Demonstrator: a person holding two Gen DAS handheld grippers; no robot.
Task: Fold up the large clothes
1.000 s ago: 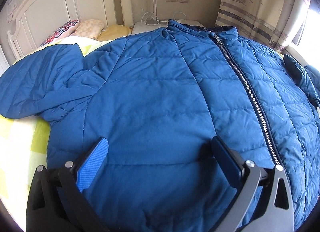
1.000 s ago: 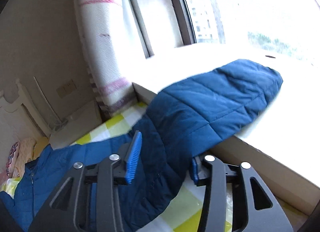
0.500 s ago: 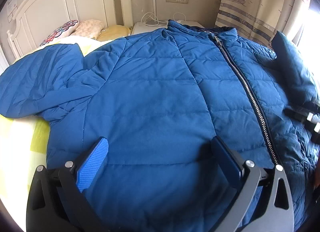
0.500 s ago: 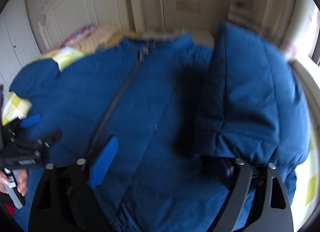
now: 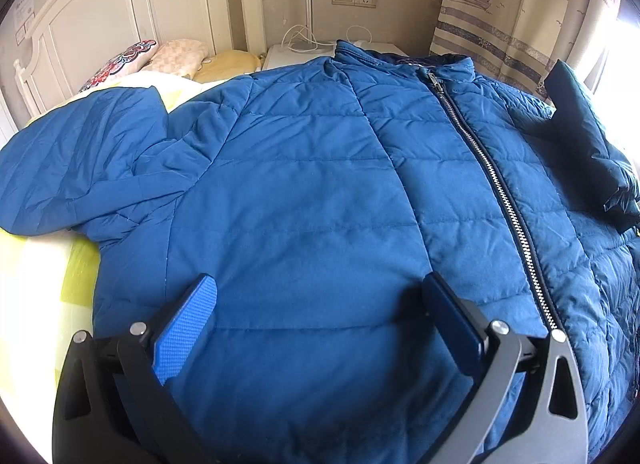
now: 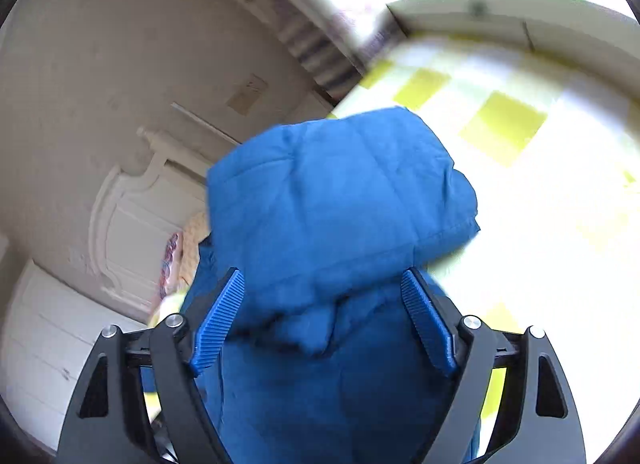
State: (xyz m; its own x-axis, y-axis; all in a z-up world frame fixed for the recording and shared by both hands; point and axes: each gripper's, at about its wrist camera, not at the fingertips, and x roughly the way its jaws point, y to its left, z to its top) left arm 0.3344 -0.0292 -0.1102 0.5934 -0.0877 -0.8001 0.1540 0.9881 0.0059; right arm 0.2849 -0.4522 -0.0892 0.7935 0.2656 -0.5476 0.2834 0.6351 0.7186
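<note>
Blue jacket (image 5: pixel 304 192) lies zipped, front up, on bed (image 5: pixel 36 288). Left gripper (image 5: pixel 320 324) jaws wide above hem. Right gripper (image 6: pixel 324 316) jaws wide, just narrowing slightly, sleeve (image 6: pixel 332 200) at 12 o'clock, unpinched.

No text, brand or number can be read in either view. A small white sticker (image 5: pixel 22 22) on the headboard (image 5: pixel 120 16) carries dark marks too small to make out, and the curtain (image 5: pixel 500 12) shows only drawn boats, no words. The right wrist view is blurred and washed out, with nothing legible.
</note>
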